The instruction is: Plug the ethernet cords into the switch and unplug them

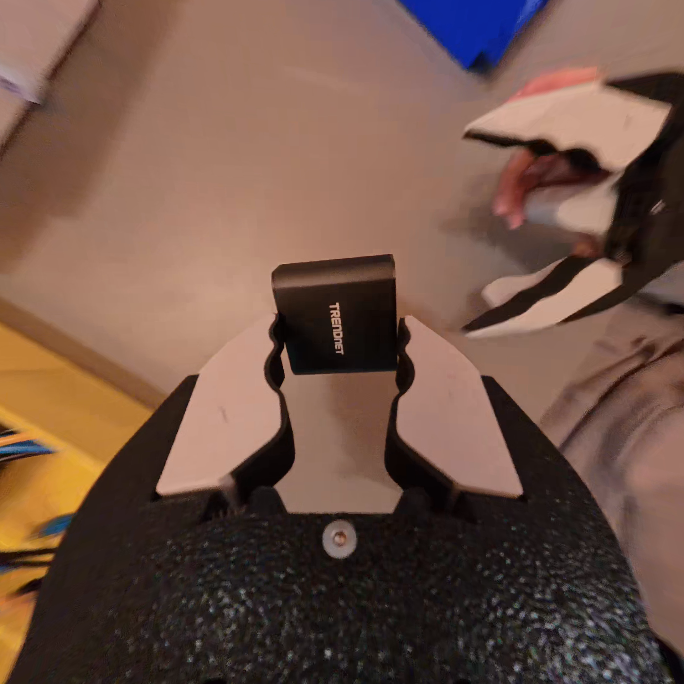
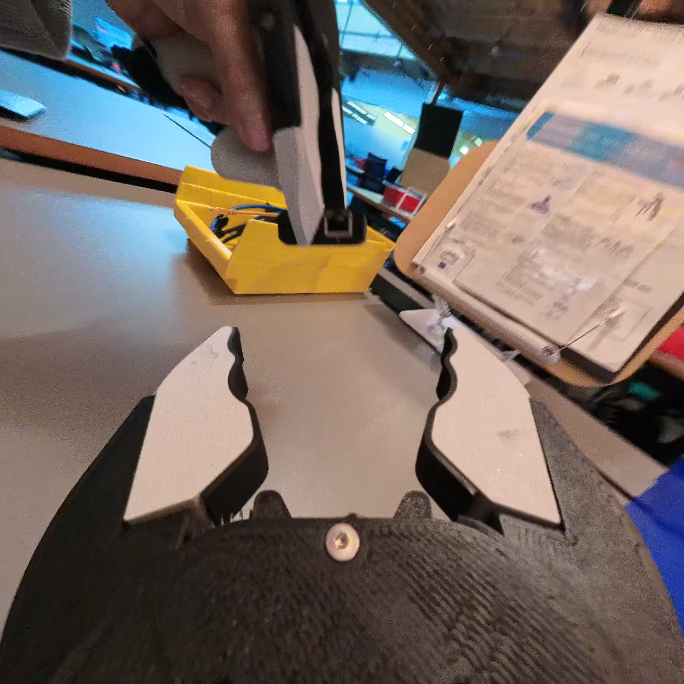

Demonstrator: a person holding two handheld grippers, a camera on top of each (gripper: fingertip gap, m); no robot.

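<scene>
My left gripper (image 1: 338,325) is shut on the small black switch (image 1: 335,307), clamped by its two sides and held above the beige table. In the right wrist view the left gripper (image 2: 318,237) points down over the yellow bin (image 2: 296,266), and the switch (image 2: 338,227) shows a port face toward me. Blue, black and orange ethernet cords (image 2: 240,218) lie inside the bin; they also show blurred in the left wrist view (image 1: 22,444). My right gripper (image 2: 342,340) is open and empty, low over the table (image 2: 111,277). It also shows open in the left wrist view (image 1: 470,229).
A tilted board with printed sheets (image 2: 555,229) stands at the right on a small white stand (image 2: 425,322). A person's hand (image 2: 222,74) holds the left gripper. A blue object (image 1: 473,26) lies at the far side. Grey fabric (image 1: 629,425) is at the right. Measured from the fingertips, the blue object (image 1: 473,26) is 20 centimeters or so from the right gripper and 25 centimeters from the left.
</scene>
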